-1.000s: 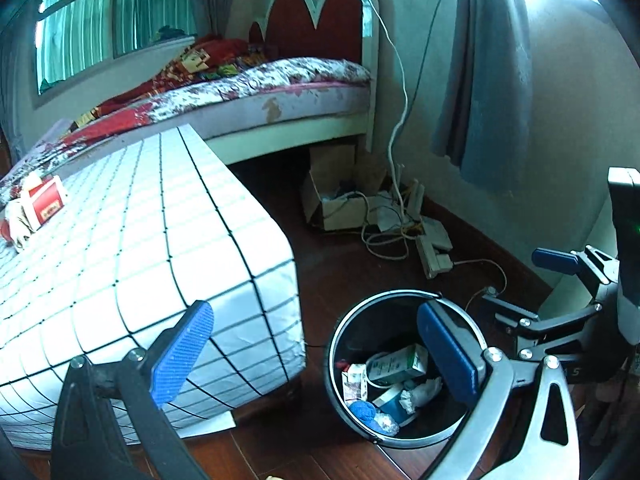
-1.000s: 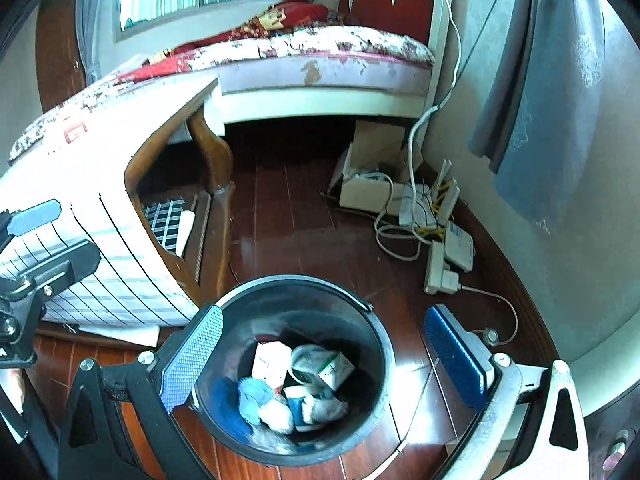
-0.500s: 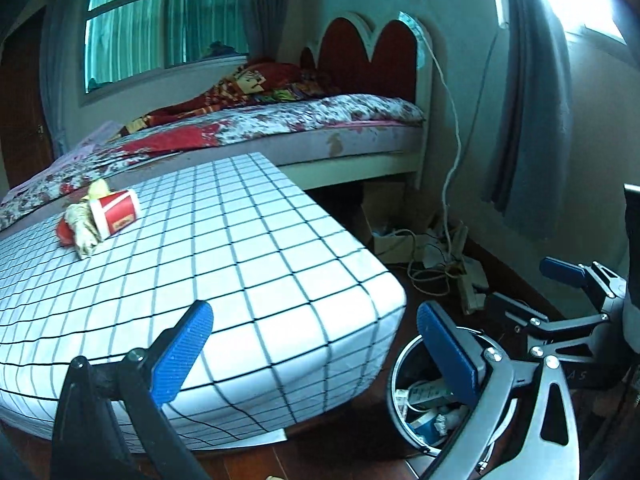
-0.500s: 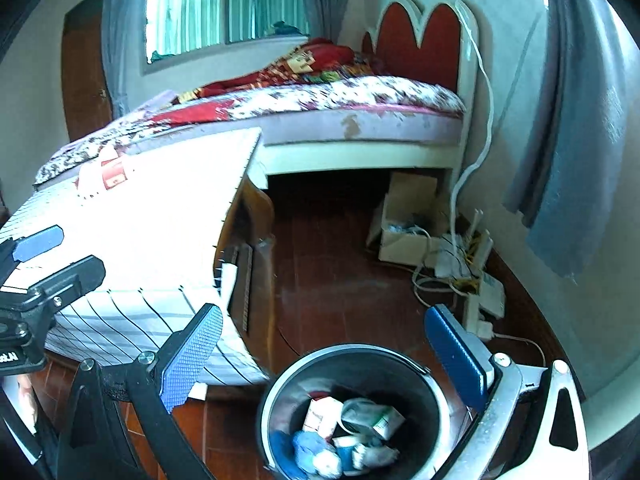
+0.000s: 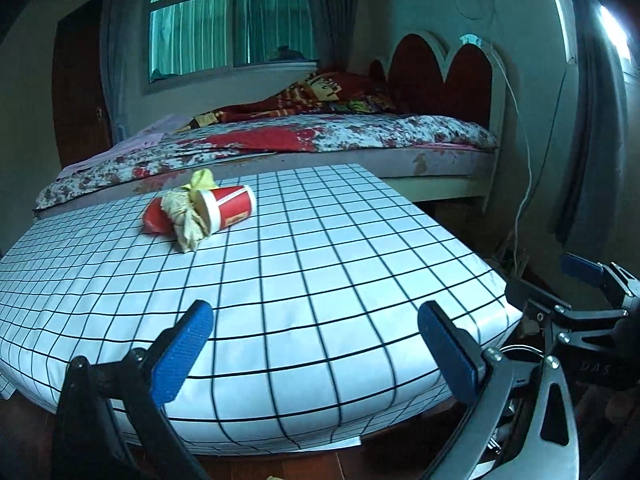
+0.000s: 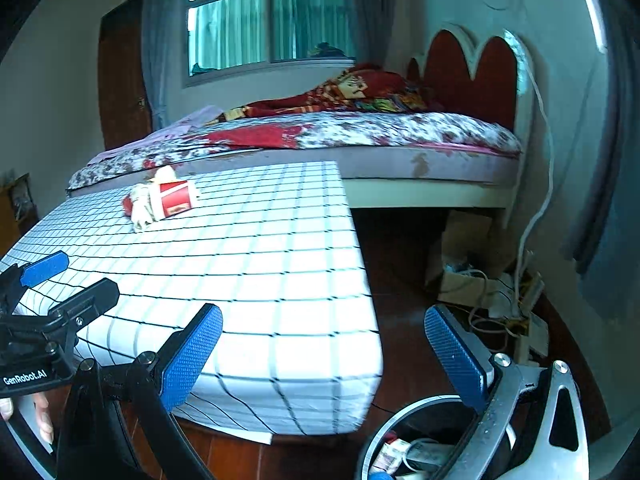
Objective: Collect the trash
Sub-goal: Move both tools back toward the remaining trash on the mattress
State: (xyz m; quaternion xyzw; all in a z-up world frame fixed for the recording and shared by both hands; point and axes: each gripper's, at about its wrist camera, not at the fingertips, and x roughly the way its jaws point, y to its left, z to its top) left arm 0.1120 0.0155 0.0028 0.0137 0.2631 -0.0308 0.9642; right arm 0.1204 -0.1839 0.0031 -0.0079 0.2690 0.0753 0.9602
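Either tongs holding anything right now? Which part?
Nothing held. Left tongs and right tongs are both open and empty; the red cup lies untouched on the table.

Trash bin (image 6: 416,412): the lower frame edge and the right gripper's finger (image 6: 460,354) are cutting it off in the right wrist view; only a sliver of rim is showing in the left wrist view.
Bin contents (image 6: 394,454): wrappers are lying half hidden, too small to identify.
Red cup (image 5: 228,210): crumpled paper (image 5: 188,216) is covering its mouth, and a red item behind it is possibly a second cup.
Person's fingers (image 6: 42,420): only the tips are peeking past the left gripper's handle.
Box by the wall (image 6: 464,272): cables are obscuring its contents.
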